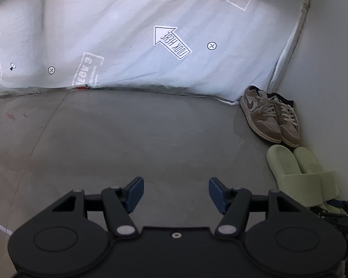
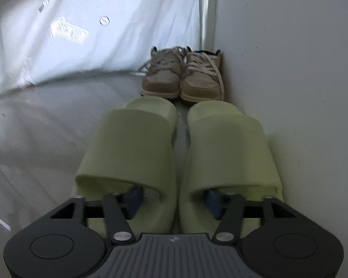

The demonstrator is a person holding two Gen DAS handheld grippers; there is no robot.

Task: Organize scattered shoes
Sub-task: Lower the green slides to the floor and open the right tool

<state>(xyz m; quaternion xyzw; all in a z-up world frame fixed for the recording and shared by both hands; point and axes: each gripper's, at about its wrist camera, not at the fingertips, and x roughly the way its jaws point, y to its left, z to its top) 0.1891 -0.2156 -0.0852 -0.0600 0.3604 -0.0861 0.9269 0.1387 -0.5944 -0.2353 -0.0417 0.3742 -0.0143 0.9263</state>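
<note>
The right gripper (image 2: 174, 199) stands wide apart, 1 blue pad reaching under the strap of each of the 2 green slides (image 2: 136, 143), gripping neither as far as the right wrist view shows; whether the pads touch the straps is hard to tell. The left gripper (image 1: 176, 194) is likewise spread open and holds nothing, hanging over bare grey floor (image 1: 127, 134).

From the right gripper outward, the slides lie side by side at 12 o'clock, parallel, a narrow gap between them, the right one just beside the wall (image 2: 290, 69). Their long axes run straight away from the gripper toward the corner, with open heels nearest the gripper and rounded toes at the far end. Beyond them, still at 12 o'clock, the 2 brown sneakers (image 2: 183, 78) sit touching each other as a pair, toes pointing back toward the slides and heels toward the corner, on the same line along the wall. From the left gripper both pairs appear at about 2 o'clock, tucked where the wall meets the printed white sheet (image 1: 150, 34).

As a judgement, the tidying looks essentially complete: both pairs are matched and lined along the wall, and no stray shoe shows on the visible floor. At most a small nudge to the slides may remain.
</note>
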